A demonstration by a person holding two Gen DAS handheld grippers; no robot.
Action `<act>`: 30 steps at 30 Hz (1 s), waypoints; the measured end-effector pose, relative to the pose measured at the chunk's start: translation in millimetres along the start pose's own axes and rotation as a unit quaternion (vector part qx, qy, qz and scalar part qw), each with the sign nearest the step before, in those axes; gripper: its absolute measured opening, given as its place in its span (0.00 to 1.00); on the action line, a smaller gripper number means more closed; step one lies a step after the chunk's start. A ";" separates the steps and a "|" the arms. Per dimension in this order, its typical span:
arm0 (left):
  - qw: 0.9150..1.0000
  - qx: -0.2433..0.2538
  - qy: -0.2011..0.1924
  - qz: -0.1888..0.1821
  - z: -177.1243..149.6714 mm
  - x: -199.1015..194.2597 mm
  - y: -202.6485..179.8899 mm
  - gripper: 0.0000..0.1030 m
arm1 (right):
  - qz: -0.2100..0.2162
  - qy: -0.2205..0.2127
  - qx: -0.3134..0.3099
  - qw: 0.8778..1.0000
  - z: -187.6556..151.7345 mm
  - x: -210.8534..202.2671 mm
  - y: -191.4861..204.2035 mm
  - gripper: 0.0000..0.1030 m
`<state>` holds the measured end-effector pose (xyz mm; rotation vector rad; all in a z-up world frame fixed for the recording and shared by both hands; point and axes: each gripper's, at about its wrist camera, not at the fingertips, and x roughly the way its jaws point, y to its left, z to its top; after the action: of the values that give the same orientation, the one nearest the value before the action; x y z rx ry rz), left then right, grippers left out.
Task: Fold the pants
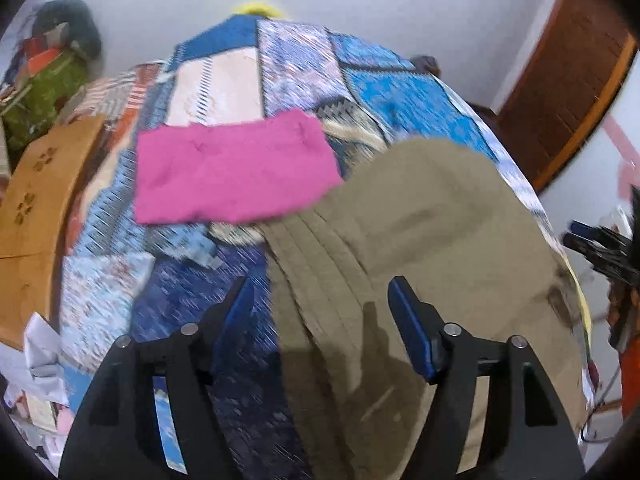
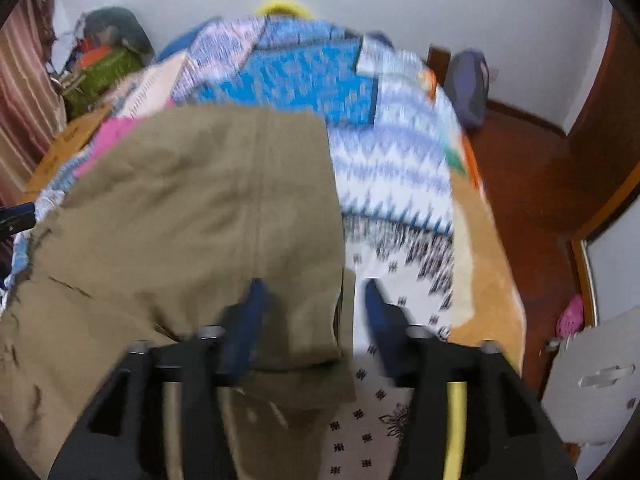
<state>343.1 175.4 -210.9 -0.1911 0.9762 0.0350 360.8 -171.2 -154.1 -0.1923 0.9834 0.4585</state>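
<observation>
Olive-khaki pants (image 1: 432, 240) lie on a patchwork quilt (image 1: 288, 64), folded over themselves. They fill the left of the right wrist view (image 2: 200, 208). My left gripper (image 1: 320, 300) is open, its jaws wide apart over the pants' left edge, holding nothing. My right gripper (image 2: 316, 300) is open over the pants' right edge, where a folded corner lies between its blue fingers (image 2: 248, 320) without being pinched. The right gripper also shows at the far right of the left wrist view (image 1: 600, 248).
A folded pink cloth (image 1: 232, 172) lies on the quilt beyond the pants. A cardboard box (image 1: 36, 216) stands at the bed's left. A wooden door (image 1: 568, 80) and red floor (image 2: 532, 184) are to the right. A clothes pile (image 2: 108, 60) sits at back left.
</observation>
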 end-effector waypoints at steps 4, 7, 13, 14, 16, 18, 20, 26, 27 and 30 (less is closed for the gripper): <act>1.000 -0.025 0.006 0.006 24.5 15.7 17.4 0.72 | -0.008 -0.026 -0.010 1.000 24.3 -2.2 6.2 0.63; 0.999 -0.034 0.021 -0.002 38.1 36.7 24.8 0.71 | -0.003 -0.042 -0.011 0.999 45.1 7.8 5.9 0.64; 0.996 -0.059 0.062 -0.003 47.4 86.5 39.4 0.72 | -0.015 -0.039 -0.020 0.999 76.1 49.8 5.2 0.64; 0.995 -0.066 0.072 -0.006 47.4 96.0 42.1 0.72 | -0.016 -0.035 -0.021 0.999 79.9 57.8 3.8 0.64; 0.994 -0.072 0.082 -0.017 44.8 106.2 44.1 0.72 | -0.017 -0.020 -0.013 1.000 88.0 79.4 0.3 0.64; 0.994 -0.069 0.086 -0.026 44.1 111.7 43.0 0.72 | -0.007 -0.007 -0.005 1.000 95.0 98.7 -4.0 0.64; 0.994 -0.056 0.087 -0.029 44.6 115.8 38.8 0.72 | 0.001 0.001 0.002 1.000 98.7 110.7 -6.6 0.64; 0.994 -0.038 0.095 -0.033 43.9 121.7 32.9 0.71 | 0.053 0.026 0.025 0.998 104.6 139.4 -8.3 0.62; 0.994 -0.036 0.093 -0.037 45.0 122.3 32.8 0.64 | 0.054 0.024 0.022 0.998 104.3 139.5 -6.4 0.54; 0.994 -0.043 0.091 -0.037 46.7 122.7 30.7 0.52 | 0.063 0.025 0.018 0.998 103.5 139.3 2.1 0.21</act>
<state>446.7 206.9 -291.3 -0.3128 1.1492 -0.0084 503.4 -92.4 -213.8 -0.1089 1.0559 0.5532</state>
